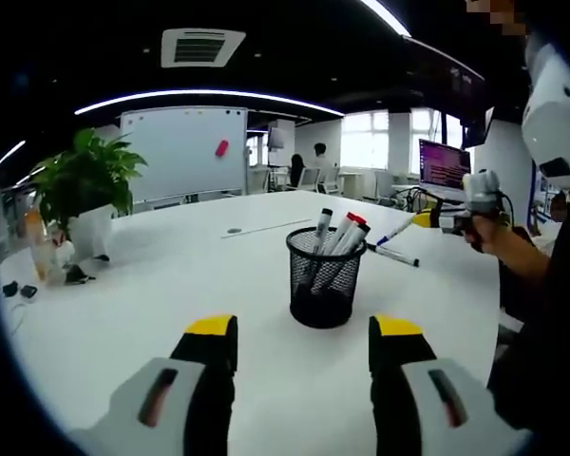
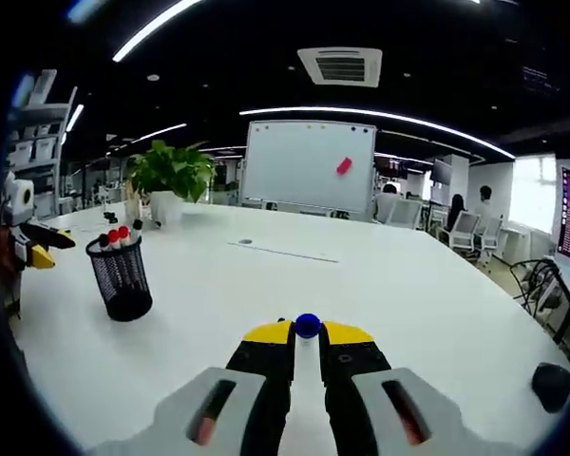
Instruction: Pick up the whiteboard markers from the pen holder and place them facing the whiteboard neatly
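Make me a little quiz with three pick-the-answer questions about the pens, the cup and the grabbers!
1. Where does the black mesh pen holder stand?
A. on the white table
B. on a chair
C. on the floor

2. What colour is the cap of the marker in the right gripper?
A. green
B. blue
C. yellow

3. How are the left gripper's jaws?
A. shut on a marker
B. shut on the holder
C. open, holding nothing

Answers: 1 A, the holder sits on the tabletop before the left gripper. 2 B, a blue cap pokes out between the shut yellow-tipped jaws. 3 C, the jaws stand wide apart with bare table between them.
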